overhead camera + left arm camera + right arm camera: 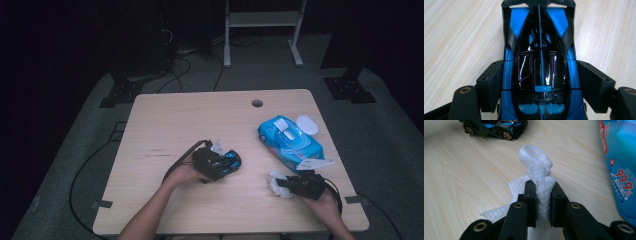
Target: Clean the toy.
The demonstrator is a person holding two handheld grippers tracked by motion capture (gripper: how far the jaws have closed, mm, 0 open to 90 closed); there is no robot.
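Toy car: a blue-and-black toy car [540, 75] sits at table centre, clamped across its flanks by the left gripper [220, 164]; hard, glossy shell, likely slippery, best gripped low on the sides.
Wipe: a white wipe [537, 177], soft and limp, is bunched and pinched in the right gripper [292, 184], at four o'clock from the car.
Pack: the blue wipes pack [290, 142] lies at two o'clock.
Table: pale wooden table [175, 115].

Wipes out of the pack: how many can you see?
1: a crumpled white wipe clamped in the right tool, near the blue pack. More may be hidden inside the pack.
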